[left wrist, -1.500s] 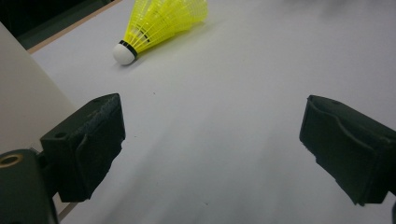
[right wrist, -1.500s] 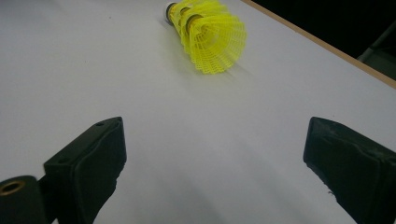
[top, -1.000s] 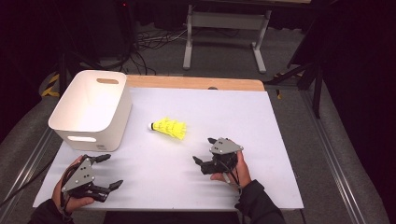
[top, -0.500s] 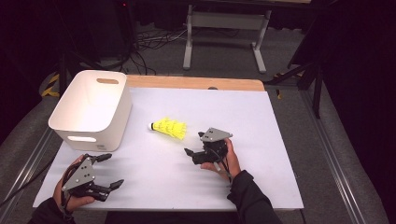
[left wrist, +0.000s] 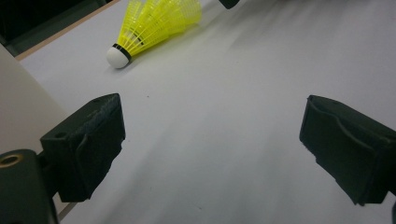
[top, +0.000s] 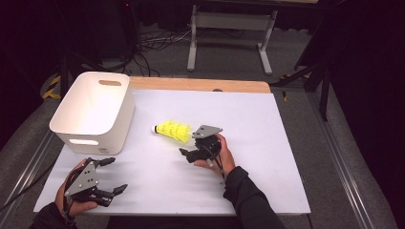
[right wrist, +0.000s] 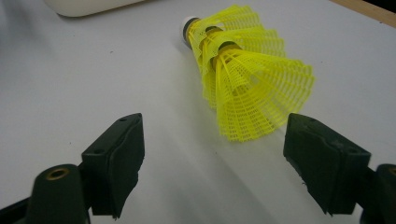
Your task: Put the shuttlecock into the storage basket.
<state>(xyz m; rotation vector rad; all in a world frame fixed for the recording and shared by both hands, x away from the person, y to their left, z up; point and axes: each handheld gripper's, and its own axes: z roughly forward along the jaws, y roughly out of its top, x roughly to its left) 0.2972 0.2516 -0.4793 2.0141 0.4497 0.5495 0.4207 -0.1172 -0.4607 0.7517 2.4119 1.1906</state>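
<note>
Since the earlier frame the right claw (top: 187,153) has been sliding across the bench (top: 267,143) toward the yellow shuttlecocks (top: 175,130), its jaws narrowing a little yet standing wide and empty. The nested shuttlecocks (right wrist: 243,79) are lying on their side just ahead of that claw, white cork tip pointing at the white bin (top: 93,112) nearby. The left claw (top: 111,177) is waiting open and empty, in front of the bin. Closing hard on the flimsy skirt could likely crush it, or nudge the stack rolling away.
</note>
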